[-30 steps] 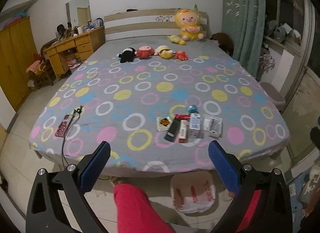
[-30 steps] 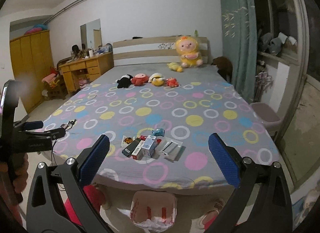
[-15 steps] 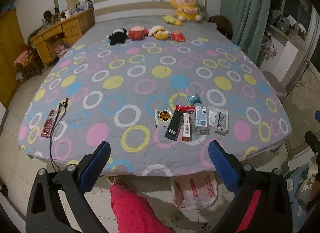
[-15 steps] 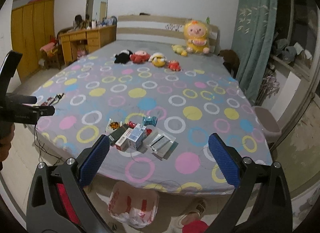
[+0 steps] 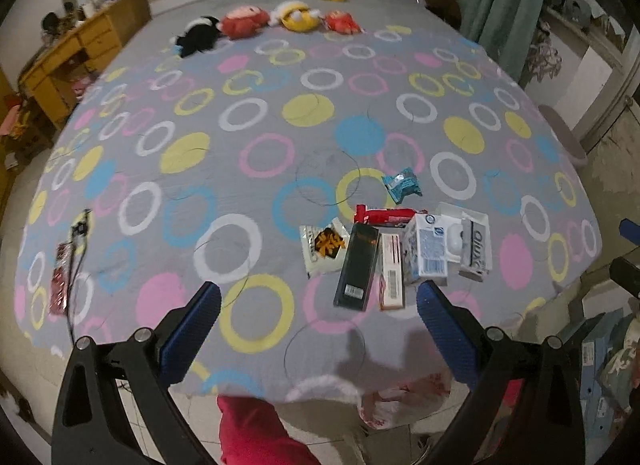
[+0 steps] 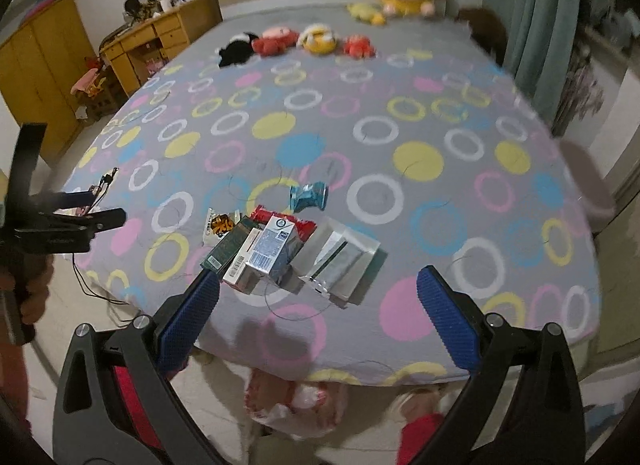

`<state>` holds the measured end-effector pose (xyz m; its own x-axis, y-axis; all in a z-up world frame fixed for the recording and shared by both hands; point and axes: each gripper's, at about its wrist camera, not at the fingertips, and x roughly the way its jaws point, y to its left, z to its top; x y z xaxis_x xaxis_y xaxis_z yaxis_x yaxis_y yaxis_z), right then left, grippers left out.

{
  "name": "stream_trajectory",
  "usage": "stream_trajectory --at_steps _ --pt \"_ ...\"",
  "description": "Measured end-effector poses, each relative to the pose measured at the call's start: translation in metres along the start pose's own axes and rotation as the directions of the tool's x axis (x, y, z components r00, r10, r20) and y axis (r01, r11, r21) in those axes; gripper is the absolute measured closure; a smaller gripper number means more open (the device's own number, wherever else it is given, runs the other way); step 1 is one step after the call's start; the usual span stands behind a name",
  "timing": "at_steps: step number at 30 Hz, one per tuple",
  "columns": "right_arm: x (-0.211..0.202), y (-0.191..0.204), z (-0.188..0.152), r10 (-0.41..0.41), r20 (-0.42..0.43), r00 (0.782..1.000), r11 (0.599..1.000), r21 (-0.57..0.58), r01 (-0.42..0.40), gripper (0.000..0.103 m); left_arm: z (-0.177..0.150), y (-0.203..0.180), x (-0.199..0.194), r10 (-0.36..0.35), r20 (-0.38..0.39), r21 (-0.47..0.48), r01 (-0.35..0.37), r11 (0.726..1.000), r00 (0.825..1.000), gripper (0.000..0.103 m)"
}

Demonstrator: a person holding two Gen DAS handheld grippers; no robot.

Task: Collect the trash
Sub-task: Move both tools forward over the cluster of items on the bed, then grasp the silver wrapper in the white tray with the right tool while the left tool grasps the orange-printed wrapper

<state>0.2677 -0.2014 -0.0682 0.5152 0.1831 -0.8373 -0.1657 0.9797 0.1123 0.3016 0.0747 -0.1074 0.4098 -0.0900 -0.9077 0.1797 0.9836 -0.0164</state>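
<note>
Blue-padded left gripper [image 5: 318, 305] and right gripper [image 6: 318, 299] – fingers spread, empty, trash pile [image 5: 396, 249] blurred, plastic bag [image 6: 296, 405] half-hidden.

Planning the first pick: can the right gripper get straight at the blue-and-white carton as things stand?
Probably yes. The right gripper is open and empty, and nothing stands between it and the blue-and-white carton. But the white box touches the carton's left side, so its fingers may catch both.
</note>
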Motion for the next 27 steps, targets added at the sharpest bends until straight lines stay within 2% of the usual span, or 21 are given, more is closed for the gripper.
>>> stream_trajectory --at_steps 6,13,18,24,27 --pt "0.053 -0.011 0.016 0.030 -0.096 0.995 0.999 0.037 -0.026 0.006 0.023 0.004 0.058 -0.013 -0.075 0.019 0.015 1.000 0.997 0.007" --pt "0.110 -0.025 0.015 0.071 -0.208 0.976 0.993 0.106 -0.050 0.006 0.029 0.020 0.109 -0.036 -0.159 -0.008 0.035 0.999 0.987 0.007" --pt "0.135 -0.026 0.013 0.110 -0.256 0.960 0.985 0.155 -0.072 0.006 0.028 0.022 0.128 -0.037 -0.175 0.020 0.041 0.999 0.984 0.007" --pt "0.166 -0.029 0.005 0.173 -0.310 0.935 0.968 0.227 -0.104 0.006 0.030 0.030 0.151 -0.089 -0.189 -0.007 0.089 0.996 0.978 0.007" --pt "0.179 -0.029 0.001 0.178 -0.330 0.927 0.966 0.240 -0.100 0.006 0.030 0.032 0.159 -0.097 -0.193 -0.027 0.094 0.995 0.976 0.010"
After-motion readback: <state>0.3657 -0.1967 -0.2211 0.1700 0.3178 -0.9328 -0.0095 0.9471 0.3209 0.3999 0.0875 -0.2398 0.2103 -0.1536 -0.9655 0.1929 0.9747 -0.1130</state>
